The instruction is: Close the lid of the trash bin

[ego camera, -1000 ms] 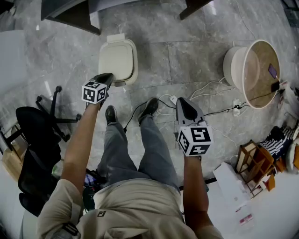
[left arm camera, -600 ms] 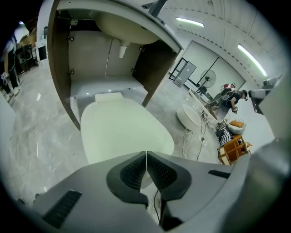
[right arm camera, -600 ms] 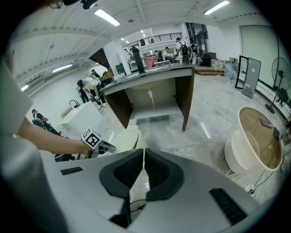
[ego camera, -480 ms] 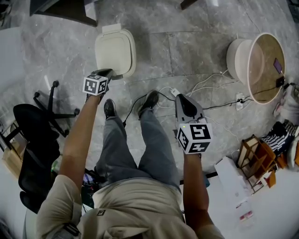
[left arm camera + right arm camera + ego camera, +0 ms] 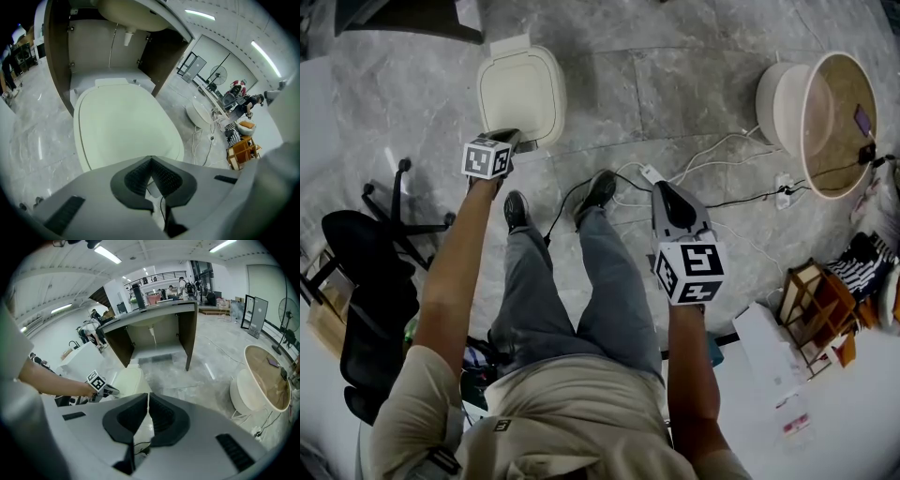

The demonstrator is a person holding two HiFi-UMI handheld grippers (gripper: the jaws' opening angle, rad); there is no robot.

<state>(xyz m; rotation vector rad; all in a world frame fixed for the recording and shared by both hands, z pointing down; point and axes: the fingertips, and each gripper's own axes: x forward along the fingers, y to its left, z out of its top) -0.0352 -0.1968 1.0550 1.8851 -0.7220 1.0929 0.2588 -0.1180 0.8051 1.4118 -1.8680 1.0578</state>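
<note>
The cream trash bin (image 5: 522, 94) stands on the grey marble floor, and its lid (image 5: 124, 124) lies flat on top. My left gripper (image 5: 514, 137) hovers at the bin's near left edge. In the left gripper view its jaws are shut with nothing between them, just above the lid's near rim. My right gripper (image 5: 667, 187) is held well to the right of the bin, above the floor, also shut and empty. In the right gripper view the bin (image 5: 127, 379) shows past the shut jaws, with the left gripper (image 5: 110, 391) beside it.
A black office chair (image 5: 375, 253) stands at the left. White cables and a power strip (image 5: 712, 169) trail across the floor toward a round cream tub (image 5: 820, 117) at the right. A wooden crate (image 5: 811, 309) sits lower right. The person's shoes (image 5: 598, 192) are just behind the bin.
The head view has shifted, so the bin sits a little higher and further left. My left gripper stays at the bin's near edge. The right gripper has barely moved.
</note>
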